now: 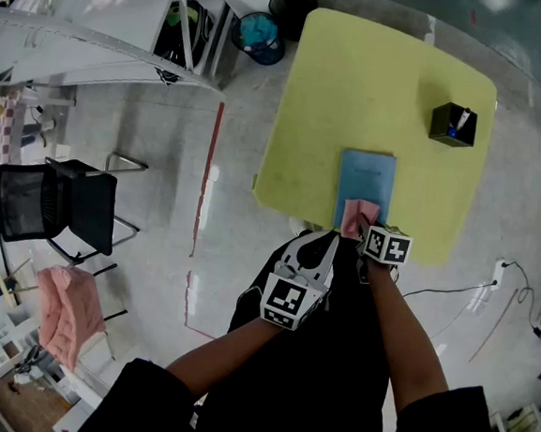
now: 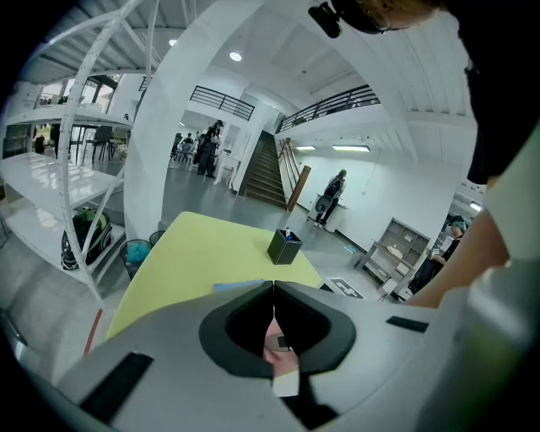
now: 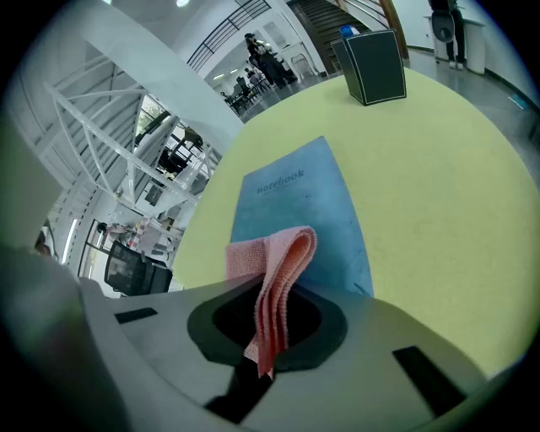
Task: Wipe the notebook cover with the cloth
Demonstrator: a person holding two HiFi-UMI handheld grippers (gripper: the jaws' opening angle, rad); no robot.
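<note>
Meanwhile right gripper [image 3: 274, 319] pinches cloth [image 3: 281, 257] over notebook [image 3: 295, 198]; left gripper [image 2: 274, 291] sits pressed together.

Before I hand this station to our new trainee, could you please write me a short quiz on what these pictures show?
1. True or false: the left gripper holds the cloth.
2. Where does the notebook lie? A) on the yellow table, near the person's edge; B) in a drawer; C) on a sofa.
3. What else stands on the table, far from the person?

Key:
1. False. The right gripper has its jaws shut on the cloth. The left gripper's jaws are shut on nothing.
2. A.
3. A black holder.
</note>
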